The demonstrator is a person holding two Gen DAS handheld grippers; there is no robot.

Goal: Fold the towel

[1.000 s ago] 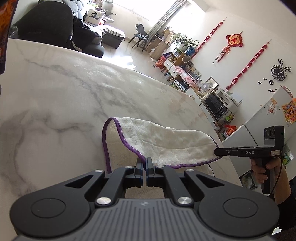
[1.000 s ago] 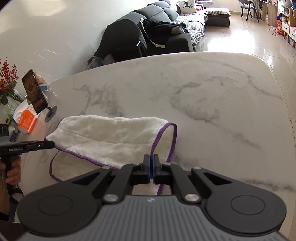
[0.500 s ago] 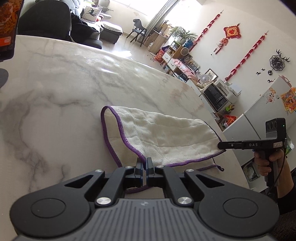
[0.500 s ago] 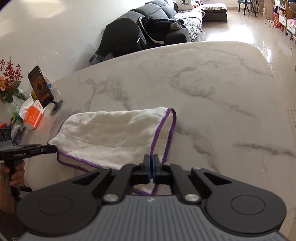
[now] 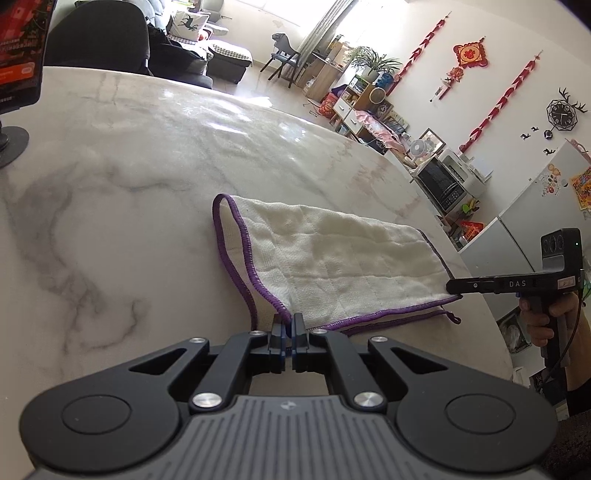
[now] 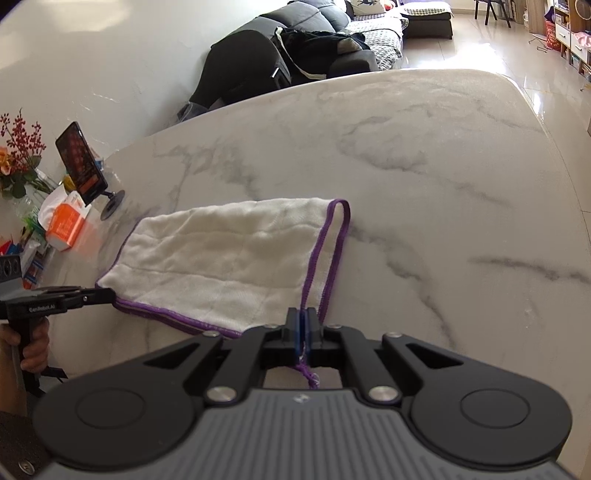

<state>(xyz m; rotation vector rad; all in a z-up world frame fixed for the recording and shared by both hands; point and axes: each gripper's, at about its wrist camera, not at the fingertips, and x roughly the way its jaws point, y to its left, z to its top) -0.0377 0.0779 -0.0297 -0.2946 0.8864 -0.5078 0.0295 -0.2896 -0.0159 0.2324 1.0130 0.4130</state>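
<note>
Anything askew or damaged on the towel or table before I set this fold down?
One small flaw: a frayed purple thread trails from the towel corner behind the right gripper. Top and bottom hems sit slightly offset near the left gripper. No spills.

It was a home living-dining room: a marble table (image 5: 155, 155), a sofa (image 6: 332, 33) at twelve o'clock, red festive hangings (image 5: 469, 55) and a fridge (image 5: 543, 206) at two o'clock.

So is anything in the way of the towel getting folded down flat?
Nothing visible. Both tools, left and right, pinch the towel by its corners, and only bare marble table surrounds it.
</note>
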